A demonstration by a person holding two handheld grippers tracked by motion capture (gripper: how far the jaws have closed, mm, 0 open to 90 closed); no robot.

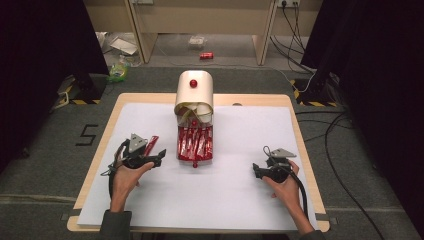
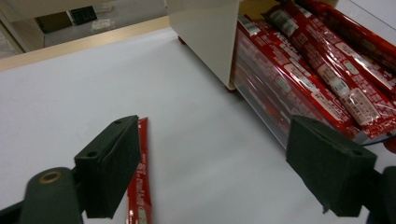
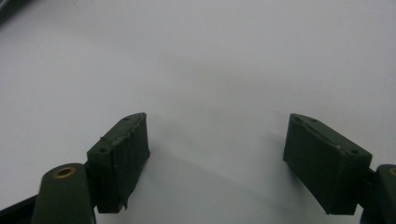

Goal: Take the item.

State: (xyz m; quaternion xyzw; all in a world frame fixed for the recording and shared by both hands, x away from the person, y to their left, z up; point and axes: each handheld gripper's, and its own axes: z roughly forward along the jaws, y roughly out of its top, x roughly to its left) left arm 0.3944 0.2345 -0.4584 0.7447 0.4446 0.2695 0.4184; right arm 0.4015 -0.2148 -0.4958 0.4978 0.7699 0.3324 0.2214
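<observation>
Left gripper: jaws wide apart, holding nothing, just left of the dispenser.
Right gripper: jaws wide apart, empty, over bare mat right of the dispenser.
Loose stick: flat beside the left jaw.
Dispenser: mid-table, red sticks in its tray.

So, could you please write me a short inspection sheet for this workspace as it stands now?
Surface: white sheet over a wooden table, flat.
Job's things: cream box with its clear drawer full of red stick packets; one loose packet lies by the left gripper.
Clutter: nothing seen on the sheet.
Grippers: left gripper open, empty, beside the loose packet; right gripper open, empty, over bare sheet.
Cables: one trails from each gripper; more lie on the floor at the right.
Surroundings: red can and wrappers on the floor behind.
</observation>
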